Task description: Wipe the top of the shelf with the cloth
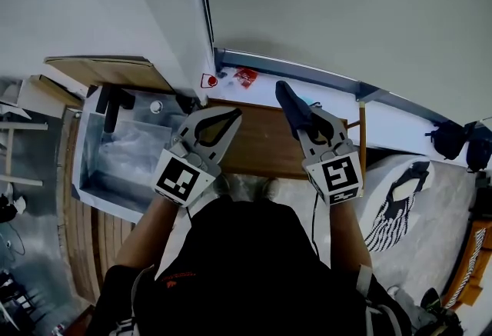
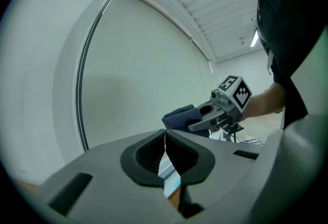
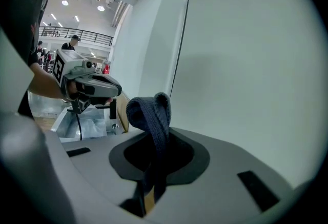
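Cloth (image 1: 290,101): 1, dark, clamped in right tongs (image 1: 301,119), over back of shelf (image 1: 257,148) top; contact unclear. Left tongs (image 2: 165,135): jaws together, holding nothing. Step: likely approach. Next: press cloth flat, sweep across wood.

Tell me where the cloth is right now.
In the head view, right of centre: the dark cloth is clamped in the right gripper, over the wooden shelf top, beside the shut left gripper.
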Available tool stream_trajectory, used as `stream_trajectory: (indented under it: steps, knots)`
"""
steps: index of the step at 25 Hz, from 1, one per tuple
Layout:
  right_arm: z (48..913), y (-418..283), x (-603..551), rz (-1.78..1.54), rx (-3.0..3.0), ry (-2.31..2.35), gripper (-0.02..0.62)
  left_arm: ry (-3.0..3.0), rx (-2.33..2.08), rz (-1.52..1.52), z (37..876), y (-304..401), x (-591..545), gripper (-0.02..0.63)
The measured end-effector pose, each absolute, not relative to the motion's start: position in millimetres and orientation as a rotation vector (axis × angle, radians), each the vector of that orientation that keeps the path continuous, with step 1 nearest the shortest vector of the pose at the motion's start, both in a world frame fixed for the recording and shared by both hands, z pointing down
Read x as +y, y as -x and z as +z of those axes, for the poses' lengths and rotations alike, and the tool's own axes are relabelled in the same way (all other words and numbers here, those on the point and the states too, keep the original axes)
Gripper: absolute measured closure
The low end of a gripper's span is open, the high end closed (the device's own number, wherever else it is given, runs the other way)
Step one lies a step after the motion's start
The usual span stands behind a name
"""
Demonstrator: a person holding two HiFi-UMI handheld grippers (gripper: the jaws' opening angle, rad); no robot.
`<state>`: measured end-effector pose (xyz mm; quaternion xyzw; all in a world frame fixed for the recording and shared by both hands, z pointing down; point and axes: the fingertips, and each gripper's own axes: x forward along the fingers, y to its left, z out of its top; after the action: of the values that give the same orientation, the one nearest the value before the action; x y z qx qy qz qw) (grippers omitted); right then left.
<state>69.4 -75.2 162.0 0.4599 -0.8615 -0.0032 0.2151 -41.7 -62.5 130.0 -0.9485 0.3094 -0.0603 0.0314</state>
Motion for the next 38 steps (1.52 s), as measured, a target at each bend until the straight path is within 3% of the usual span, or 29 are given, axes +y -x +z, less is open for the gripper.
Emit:
stream_trajectory:
  steps: [38]
  knots:
    - [187, -75, -83, 0.061, -2.358, -1.224, 0.548, 2.932, 0.928, -0.218, 138, 31, -67, 0.584]
